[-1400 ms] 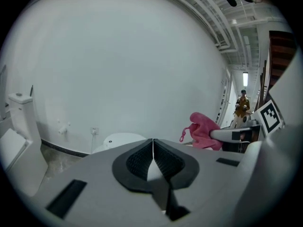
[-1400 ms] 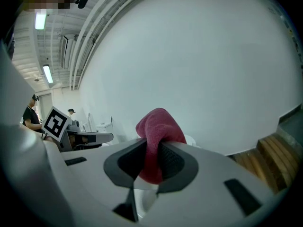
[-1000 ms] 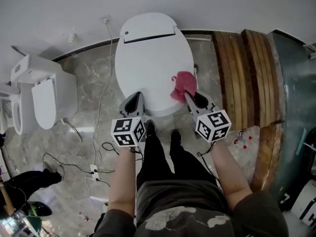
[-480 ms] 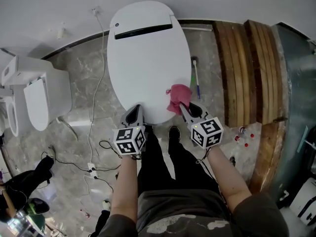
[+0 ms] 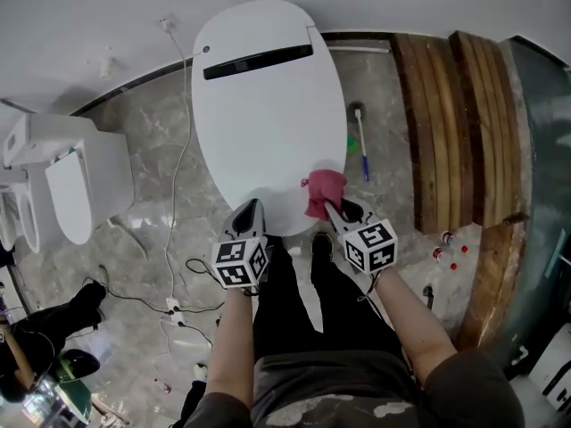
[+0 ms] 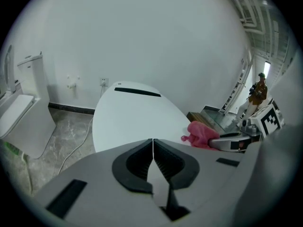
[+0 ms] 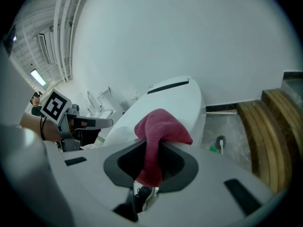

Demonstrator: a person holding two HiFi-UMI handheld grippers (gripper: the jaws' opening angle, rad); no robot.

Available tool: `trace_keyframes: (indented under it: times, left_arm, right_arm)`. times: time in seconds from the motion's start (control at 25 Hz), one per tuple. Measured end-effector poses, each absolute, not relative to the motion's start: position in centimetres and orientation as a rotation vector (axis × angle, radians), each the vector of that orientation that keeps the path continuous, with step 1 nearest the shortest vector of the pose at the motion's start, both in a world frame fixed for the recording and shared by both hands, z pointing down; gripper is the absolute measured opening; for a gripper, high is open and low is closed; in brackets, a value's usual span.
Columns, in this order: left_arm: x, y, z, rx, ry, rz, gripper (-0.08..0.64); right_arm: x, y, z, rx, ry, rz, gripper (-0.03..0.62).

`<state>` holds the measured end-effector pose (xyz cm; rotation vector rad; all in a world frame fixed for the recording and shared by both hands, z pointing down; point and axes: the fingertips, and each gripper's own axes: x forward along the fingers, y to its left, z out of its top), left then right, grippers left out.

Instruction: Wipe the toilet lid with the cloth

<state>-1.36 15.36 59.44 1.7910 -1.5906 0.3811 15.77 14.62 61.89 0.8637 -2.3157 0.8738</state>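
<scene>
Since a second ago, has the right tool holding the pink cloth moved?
Yes. The right tool has sunk toward the toilet lid: its marker cube looks smaller against it, with the cloth at the lid's front right rim.

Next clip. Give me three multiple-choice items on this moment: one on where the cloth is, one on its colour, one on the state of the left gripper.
1. Where is the cloth relative to the toilet lid?
A. At the lid's near right edge
B. At the lid's far end
C. At the lid's near left edge

2. What colour is the cloth?
A. Blue
B. White
C. Pink-red

3. How does the left gripper stand?
A. Open wide
B. Shut, with nothing between its jaws
C. Shut on the cloth

Answers:
1 A: the head view shows it at the lid's near right, pinched in the right gripper.
2 C: it reads pink-red in all three views.
3 B: the left gripper view shows the jaws together and bare.
</scene>
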Motion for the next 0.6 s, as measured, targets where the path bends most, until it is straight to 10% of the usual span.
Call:
trace_keyframes:
  times: [0.6]
  left_arm:
    - [-10.6, 4.5, 52.6, 1.885, -1.672, 0.214, 0.014]
  right_arm:
    - [7.9, 4.2, 54.4, 0.908, -2.432, 0.809, 0.058]
